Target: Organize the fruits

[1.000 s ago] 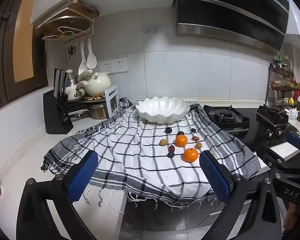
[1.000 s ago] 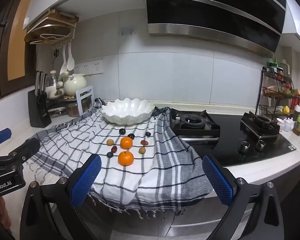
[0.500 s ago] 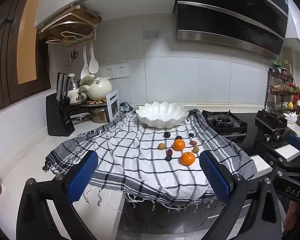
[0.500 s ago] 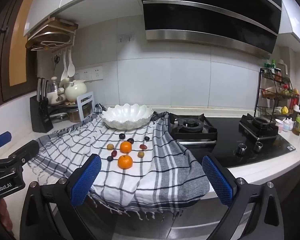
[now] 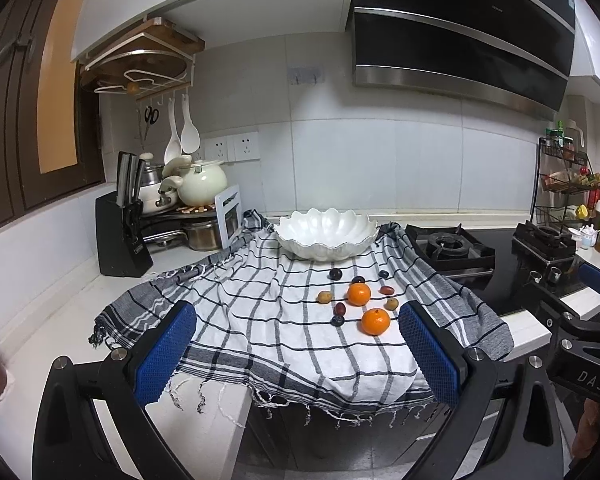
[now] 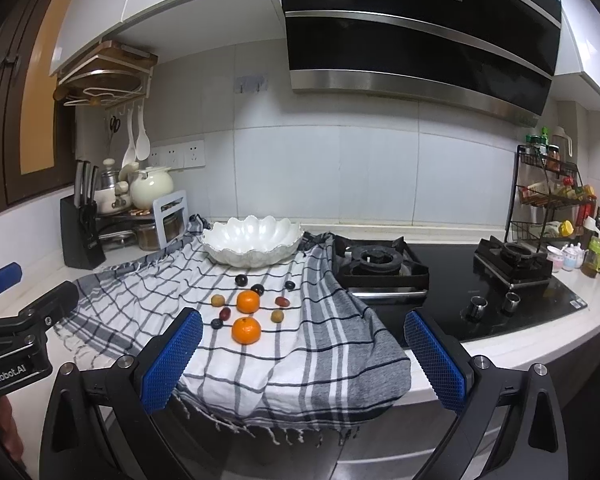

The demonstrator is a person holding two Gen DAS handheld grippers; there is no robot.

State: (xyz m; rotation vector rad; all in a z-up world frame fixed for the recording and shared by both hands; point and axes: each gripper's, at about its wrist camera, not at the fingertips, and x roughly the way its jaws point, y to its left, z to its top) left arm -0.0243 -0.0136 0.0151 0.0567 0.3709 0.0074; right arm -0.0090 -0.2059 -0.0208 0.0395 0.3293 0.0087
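While both grippers hover off the counter's front edge, the left gripper [image 5: 296, 354] and right gripper [image 6: 304, 354] stand with jaws spread wide, holding nothing. Two tangerines [image 6: 248, 301] lie on the checked cloth [image 6: 308, 344], surrounded by small dark plums [image 6: 241, 279] and pale round fruits [image 6: 217, 300], none touching. At 12 o'clock from the fruits, the white scalloped bowl [image 6: 252, 238] sits on the same cloth. At 3 o'clock, the gas hob [image 6: 376, 260] adjoins it.
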